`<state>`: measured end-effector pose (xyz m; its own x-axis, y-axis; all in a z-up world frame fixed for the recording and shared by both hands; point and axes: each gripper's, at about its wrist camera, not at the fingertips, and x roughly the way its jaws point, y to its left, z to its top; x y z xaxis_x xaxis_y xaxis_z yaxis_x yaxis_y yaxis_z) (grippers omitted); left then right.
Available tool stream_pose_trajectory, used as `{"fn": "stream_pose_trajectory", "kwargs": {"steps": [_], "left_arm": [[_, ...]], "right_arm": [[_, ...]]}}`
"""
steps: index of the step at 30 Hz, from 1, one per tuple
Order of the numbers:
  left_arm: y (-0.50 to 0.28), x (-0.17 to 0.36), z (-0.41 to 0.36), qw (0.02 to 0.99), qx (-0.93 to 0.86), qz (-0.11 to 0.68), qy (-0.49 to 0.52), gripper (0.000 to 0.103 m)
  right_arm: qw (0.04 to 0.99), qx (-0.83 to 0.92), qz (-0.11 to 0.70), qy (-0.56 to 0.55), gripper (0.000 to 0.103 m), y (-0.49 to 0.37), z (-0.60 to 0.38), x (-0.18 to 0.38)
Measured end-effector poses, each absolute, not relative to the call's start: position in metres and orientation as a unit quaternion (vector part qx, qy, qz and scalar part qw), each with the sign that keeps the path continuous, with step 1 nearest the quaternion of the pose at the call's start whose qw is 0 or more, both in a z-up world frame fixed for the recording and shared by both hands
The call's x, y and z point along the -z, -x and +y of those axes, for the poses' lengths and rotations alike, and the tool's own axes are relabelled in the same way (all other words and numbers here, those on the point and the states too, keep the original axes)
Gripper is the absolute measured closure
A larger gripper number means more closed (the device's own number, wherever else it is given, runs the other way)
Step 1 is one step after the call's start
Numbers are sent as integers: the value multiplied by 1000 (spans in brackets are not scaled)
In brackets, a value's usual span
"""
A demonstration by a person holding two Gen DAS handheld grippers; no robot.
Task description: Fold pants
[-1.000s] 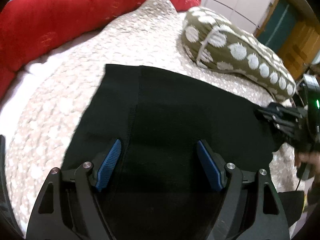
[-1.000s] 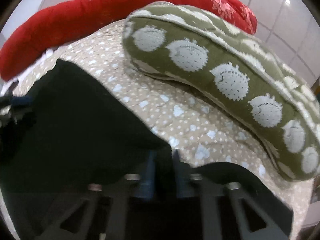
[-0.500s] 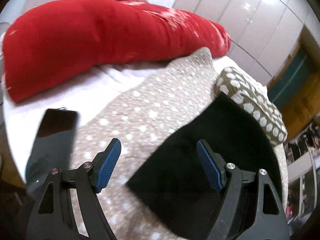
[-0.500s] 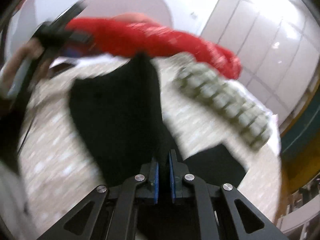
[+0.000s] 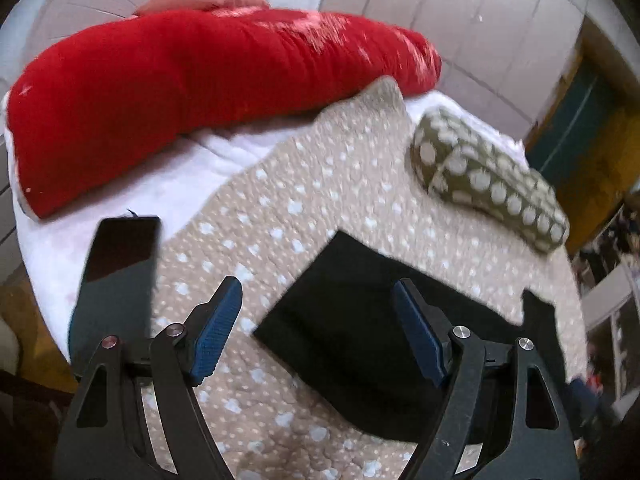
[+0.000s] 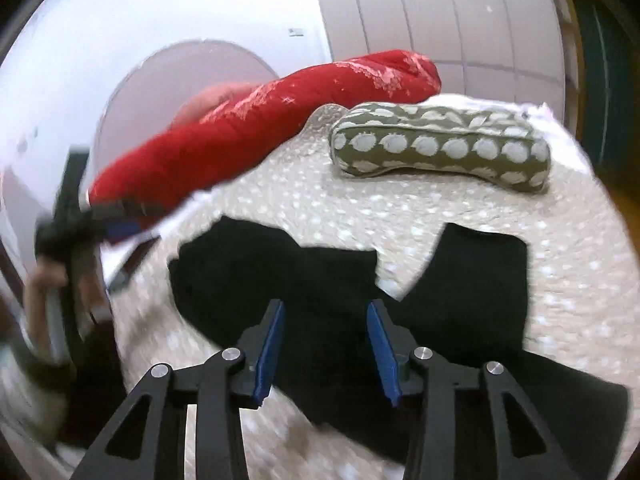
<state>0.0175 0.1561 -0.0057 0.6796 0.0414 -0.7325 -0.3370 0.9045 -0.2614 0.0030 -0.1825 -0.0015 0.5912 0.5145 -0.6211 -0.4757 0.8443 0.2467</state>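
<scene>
While the right gripper (image 6: 326,344) is opening its fingers (image 6: 270,346) with nothing pinched and the left gripper (image 5: 316,332) hovers released, the black pants (image 6: 304,280) lie partly folded on the bed (image 5: 340,184); a careless regrasp could drag layers askew

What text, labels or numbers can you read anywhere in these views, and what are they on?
None can be read.
Small plate on the white wall: too small and blurred to read.
Dark flat phone-like slab on the white sheet: blank screen, no text.
Black folded pants, red long bolster and olive spotted pillow: no label or print showing.
</scene>
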Motion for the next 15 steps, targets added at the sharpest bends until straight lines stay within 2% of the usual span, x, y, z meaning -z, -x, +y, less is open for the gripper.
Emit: {"fn": "stream_pose_trajectory", "kwargs": {"steps": [5,12,13,14,15], "left_arm": [[-19,22,168,883,-124,400,213,24],[-12,17,201,877,-154,388,236,24],[-11,17,203,877,-154,389,237,24],[-12,17,204,877,-153,389,238,24],[-12,16,204,877,-151,390,238,24]], "right_arm": [[870,-345,352,8,62,-8,-108,2],[844,-379,333,183,62,-4,0,41],[839,-379,337,197,68,-8,7,50],[842,-374,334,201,84,-12,9,55],[849,-365,335,183,92,-20,8,56]]}}
